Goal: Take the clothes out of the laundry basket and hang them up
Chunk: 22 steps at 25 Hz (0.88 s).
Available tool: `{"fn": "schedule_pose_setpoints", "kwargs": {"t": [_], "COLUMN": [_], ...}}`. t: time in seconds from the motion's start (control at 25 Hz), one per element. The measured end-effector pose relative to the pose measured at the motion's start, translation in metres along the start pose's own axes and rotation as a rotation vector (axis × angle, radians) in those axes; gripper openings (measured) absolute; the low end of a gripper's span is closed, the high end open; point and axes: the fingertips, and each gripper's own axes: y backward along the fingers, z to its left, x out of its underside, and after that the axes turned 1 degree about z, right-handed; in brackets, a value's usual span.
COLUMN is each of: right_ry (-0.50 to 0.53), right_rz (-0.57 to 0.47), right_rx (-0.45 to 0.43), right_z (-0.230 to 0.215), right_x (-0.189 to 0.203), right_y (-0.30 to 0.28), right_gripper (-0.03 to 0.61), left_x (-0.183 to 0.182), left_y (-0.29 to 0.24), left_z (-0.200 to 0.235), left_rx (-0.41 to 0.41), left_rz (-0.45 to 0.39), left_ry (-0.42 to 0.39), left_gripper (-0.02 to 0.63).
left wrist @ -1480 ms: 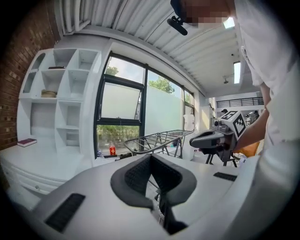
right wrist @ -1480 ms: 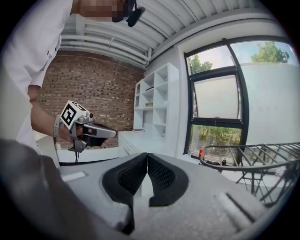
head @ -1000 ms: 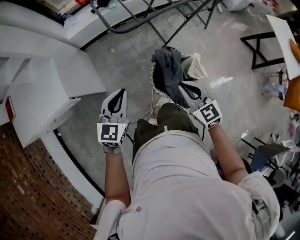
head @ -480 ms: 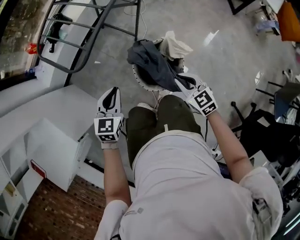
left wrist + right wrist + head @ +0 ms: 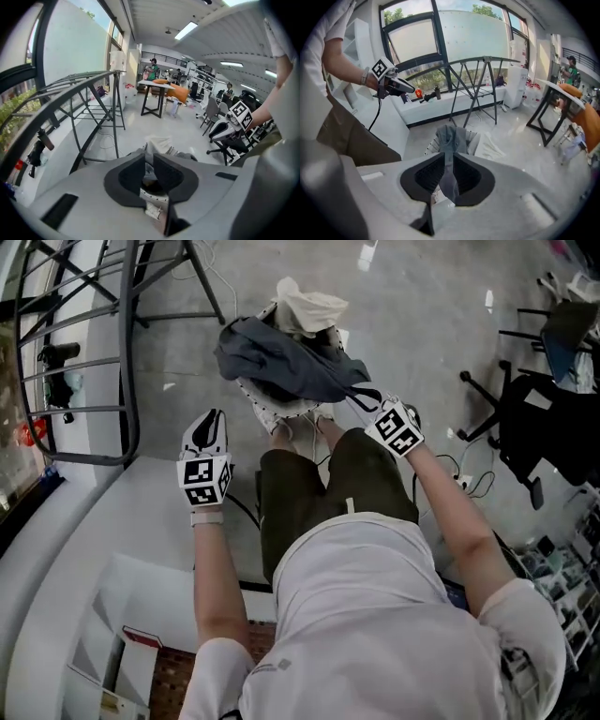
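- Big open room with a grey concrete floor [image 5: 422, 324]. I'm looking steeply down past the person's torso and legs.
- Far to the left of the left gripper is a dark metal drying rack [image 5: 128, 352]. It stands on the floor, well apart from both grippers.
- Behind and below the left gripper is a white shelf unit [image 5: 122, 615], close to the person's left arm.
- Left gripper [image 5: 216, 416] is angled down toward the basket. Its jaws have just been opening and I see a narrow gap with nothing between the pads, so it is released. It sits near the basket's left side, not touching it.
- Laundry basket [image 5: 265, 409] is white and on the floor, just ahead of the two grippers and between them.
- Grey garment [image 5: 281, 357] is draped across the basket top and spills over the rim. One strip of it runs out to the right, straight into the right gripper.
- Cream cloth [image 5: 305, 306] lies on the far side of the basket, beyond the garment as seen from either gripper.
- Right gripper [image 5: 361, 397] also has jaws that have just been opening a little. The garment strip fills the gap, both pads sit on it, and it is pulled in a straight line from the basket, so the gripper is grasping the garment.
- To the right of the right gripper is a black office chair [image 5: 530, 418], well apart from it.
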Motion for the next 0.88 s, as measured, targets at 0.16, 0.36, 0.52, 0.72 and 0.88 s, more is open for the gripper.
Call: {"fn": "schedule_pose_setpoints", "kwargs": {"t": [0.16, 0.36, 0.52, 0.72, 0.88], "right_ry": [-0.060, -0.138, -0.211, -0.279, -0.321], "right_rz": [0.076, 0.148, 0.200, 0.271, 0.326], "right_rx": [0.036, 0.079, 0.141, 0.215, 0.229], "right_z": [-0.004, -0.005, -0.017, -0.037, -0.041], "right_x": [0.028, 0.061, 0.092, 0.133, 0.159], "right_y": [-0.035, -0.079, -0.113, -0.141, -0.160], "right_gripper": [0.053, 0.085, 0.124, 0.188, 0.192], "left_x": [0.020, 0.046, 0.068, 0.086, 0.102], "left_y": [-0.050, -0.111, -0.158, -0.210, -0.248], "left_z": [0.020, 0.042, 0.061, 0.076, 0.086], "left_rx": [0.063, 0.128, 0.163, 0.172, 0.169], "left_rz": [0.102, 0.210, 0.278, 0.326, 0.357], "left_ry": [-0.053, -0.129, -0.168, -0.183, -0.178], "left_gripper": [0.106, 0.150, 0.183, 0.203, 0.218]}}
